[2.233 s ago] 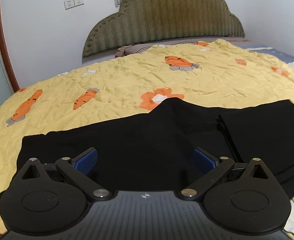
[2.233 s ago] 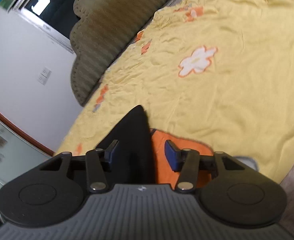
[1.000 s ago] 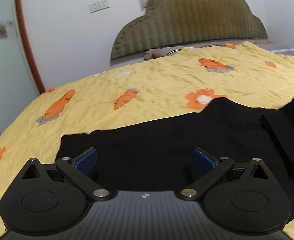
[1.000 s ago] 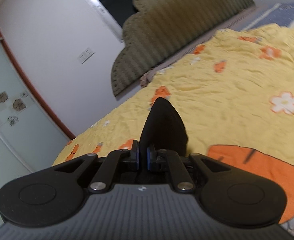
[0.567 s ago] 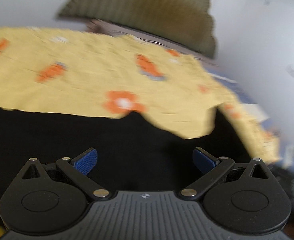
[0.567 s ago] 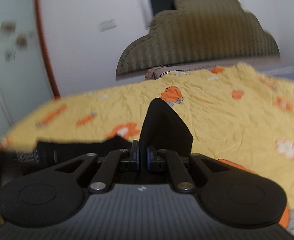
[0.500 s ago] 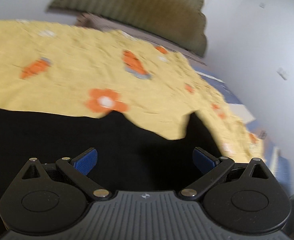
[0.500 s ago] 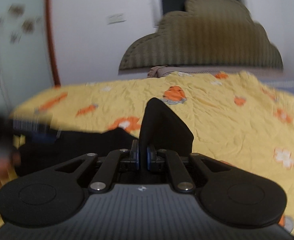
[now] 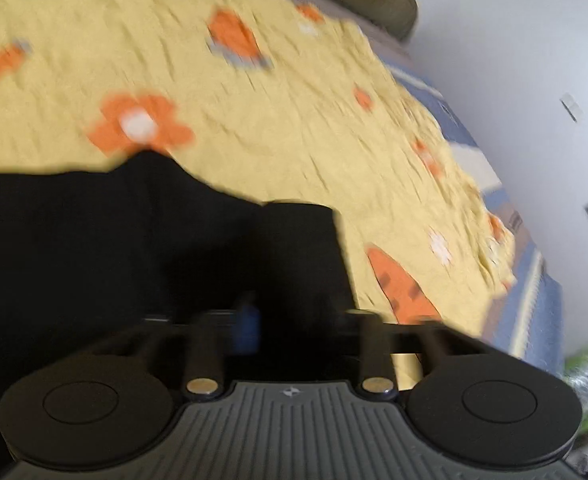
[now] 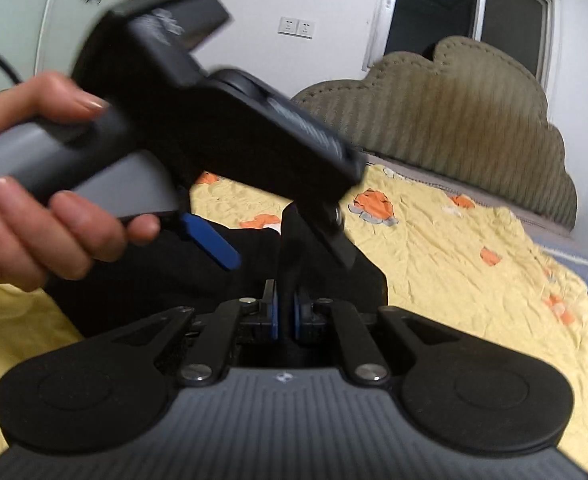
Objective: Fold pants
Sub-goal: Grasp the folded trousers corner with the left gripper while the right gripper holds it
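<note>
Yellow bedding printed with orange carrots and flowers covers the bed, and the black pants lie across its near side, one end already lifted. The right gripper is pinching a raised peak of that dark cloth between its blue pads. The left gripper, seen blurred, has just been closing over the same lifted end; its jaws look drawn together with black fabric between them, though the blur hides the contact. A hand carries it just beside the right one. To fold cleanly, both grips should probably hold matching corners, travel level together, and keep the cloth taut.
</note>
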`<action>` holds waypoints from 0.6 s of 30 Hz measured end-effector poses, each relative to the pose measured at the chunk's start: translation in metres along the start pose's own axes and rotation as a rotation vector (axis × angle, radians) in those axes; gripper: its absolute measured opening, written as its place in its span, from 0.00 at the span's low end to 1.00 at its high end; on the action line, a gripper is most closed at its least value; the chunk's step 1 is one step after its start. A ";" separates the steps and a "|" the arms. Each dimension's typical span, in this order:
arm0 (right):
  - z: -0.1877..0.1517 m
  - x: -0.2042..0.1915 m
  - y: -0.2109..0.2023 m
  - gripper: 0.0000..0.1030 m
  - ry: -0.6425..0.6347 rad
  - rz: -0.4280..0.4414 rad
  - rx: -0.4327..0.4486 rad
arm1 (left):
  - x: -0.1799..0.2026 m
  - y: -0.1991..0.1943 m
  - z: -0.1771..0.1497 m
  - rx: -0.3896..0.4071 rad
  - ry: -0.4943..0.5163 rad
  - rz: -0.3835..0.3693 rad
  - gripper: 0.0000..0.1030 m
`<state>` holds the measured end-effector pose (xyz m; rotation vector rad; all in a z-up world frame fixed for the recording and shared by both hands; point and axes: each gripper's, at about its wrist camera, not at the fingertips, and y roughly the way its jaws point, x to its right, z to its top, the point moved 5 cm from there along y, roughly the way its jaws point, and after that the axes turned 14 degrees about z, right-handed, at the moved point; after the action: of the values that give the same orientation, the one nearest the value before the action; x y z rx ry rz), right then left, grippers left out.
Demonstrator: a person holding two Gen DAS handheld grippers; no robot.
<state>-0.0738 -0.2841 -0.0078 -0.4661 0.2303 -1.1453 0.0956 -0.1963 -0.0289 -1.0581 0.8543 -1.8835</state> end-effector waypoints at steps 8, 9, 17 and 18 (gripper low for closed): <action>-0.001 -0.016 -0.002 0.09 0.002 0.021 0.001 | -0.011 -0.020 -0.003 0.089 -0.014 -0.004 0.08; 0.001 -0.020 -0.003 0.09 0.000 0.025 0.007 | -0.013 -0.025 -0.002 0.100 -0.008 -0.001 0.08; 0.019 -0.043 -0.002 0.09 0.020 0.106 0.064 | -0.051 -0.060 0.007 0.155 -0.036 0.006 0.08; 0.022 -0.047 -0.002 0.09 0.029 0.121 0.072 | -0.057 -0.062 0.007 0.160 -0.042 0.009 0.08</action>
<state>-0.0850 -0.2369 0.0093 -0.3668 0.2385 -1.0395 0.1019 -0.1199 0.0060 -0.9895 0.6712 -1.8815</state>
